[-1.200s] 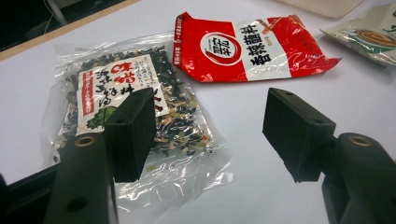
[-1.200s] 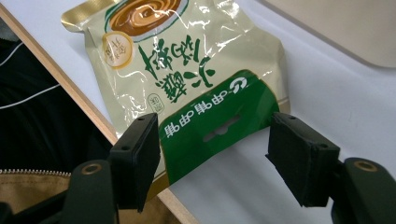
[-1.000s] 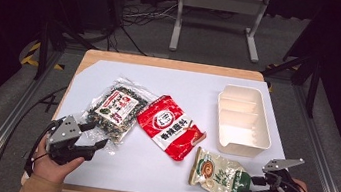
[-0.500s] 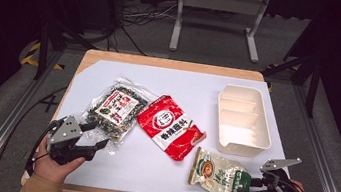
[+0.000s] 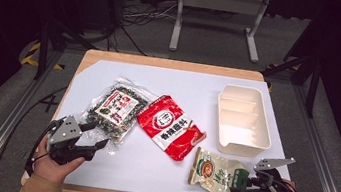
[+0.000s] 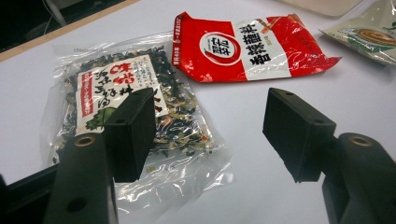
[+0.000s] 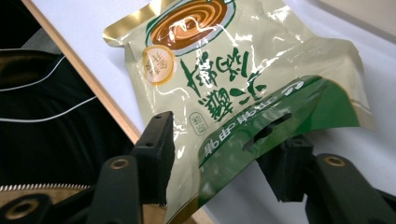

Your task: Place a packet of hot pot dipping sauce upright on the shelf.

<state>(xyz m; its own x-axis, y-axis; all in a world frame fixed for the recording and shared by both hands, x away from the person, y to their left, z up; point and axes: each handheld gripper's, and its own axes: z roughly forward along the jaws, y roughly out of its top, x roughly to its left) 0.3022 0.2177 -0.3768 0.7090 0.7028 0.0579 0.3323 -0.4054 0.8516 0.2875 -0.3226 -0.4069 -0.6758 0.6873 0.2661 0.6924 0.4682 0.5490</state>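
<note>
High view counts: three snack packets, one cream tray [image 5: 244, 120], two grippers, all on one white table [image 5: 200, 87]. The packets are a clear seaweed packet [image 5: 116, 108], a red packet [image 5: 169, 126] and a pale green packet [image 5: 215, 174].

The right gripper [image 5: 241, 189] sits at the near right edge of the table, jaws pointing toward the pale green packet [image 7: 219, 88]. That packet's green-banded end lies between its jaws: in the right gripper view the band curls up off the table in the gap, its lifted edge over the right jaw, while the left jaw stands just beside the packet's other edge. The jaws have just been closing with the packet between them, yet a gap shows on the left side, so they are not yet clamped on it. The tray lies beyond this gripper, close to the packet's far side.

The left gripper [image 5: 96, 141] rests at the near left, jaws apart with nothing between them. In the left gripper view the seaweed packet [image 6: 126, 107] lies just ahead of and under its left jaw, the red packet [image 6: 252, 46] farther ahead, well apart from the jaws.
</note>
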